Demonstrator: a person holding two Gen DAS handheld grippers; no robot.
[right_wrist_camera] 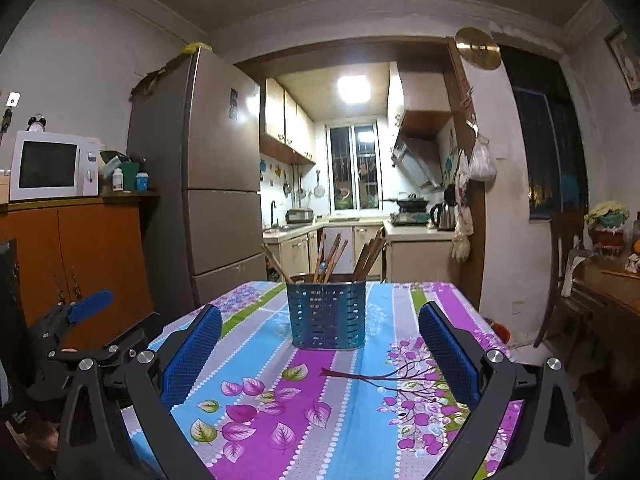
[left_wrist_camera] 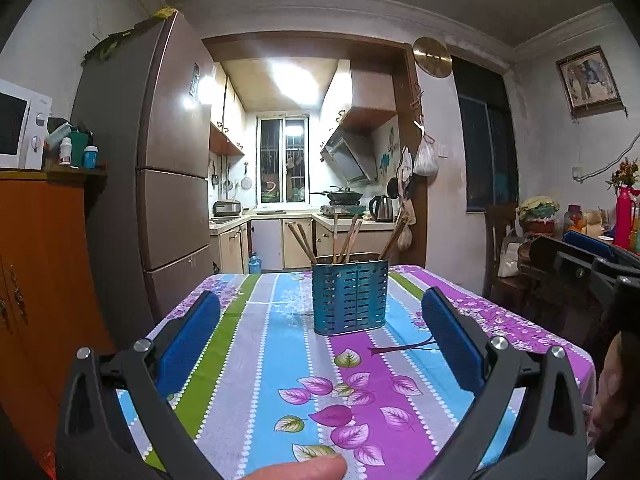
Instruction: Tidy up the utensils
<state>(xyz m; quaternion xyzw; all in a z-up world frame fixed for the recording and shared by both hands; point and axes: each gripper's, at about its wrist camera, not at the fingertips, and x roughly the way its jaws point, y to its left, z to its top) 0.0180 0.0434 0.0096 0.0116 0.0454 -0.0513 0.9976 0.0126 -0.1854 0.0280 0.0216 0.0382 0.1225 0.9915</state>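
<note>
A blue perforated metal utensil holder (left_wrist_camera: 350, 295) stands upright on the table, also in the right wrist view (right_wrist_camera: 326, 315). Several wooden chopsticks (left_wrist_camera: 347, 240) stick up out of it, leaning left and right, also in the right wrist view (right_wrist_camera: 332, 257). My left gripper (left_wrist_camera: 320, 312) is open and empty, held above the near part of the table, with the holder straight ahead between its blue pads (left_wrist_camera: 188, 344). My right gripper (right_wrist_camera: 320, 326) is open and empty, facing the same holder. The left gripper also shows at the left edge of the right wrist view (right_wrist_camera: 86, 306).
The table has a striped floral cloth (left_wrist_camera: 280, 360). A tall fridge (left_wrist_camera: 160, 160) and an orange cabinet (left_wrist_camera: 36, 264) with a microwave (right_wrist_camera: 52, 166) stand to the left. A wooden chair (right_wrist_camera: 564, 276) and sideboard are to the right. The kitchen lies beyond the table.
</note>
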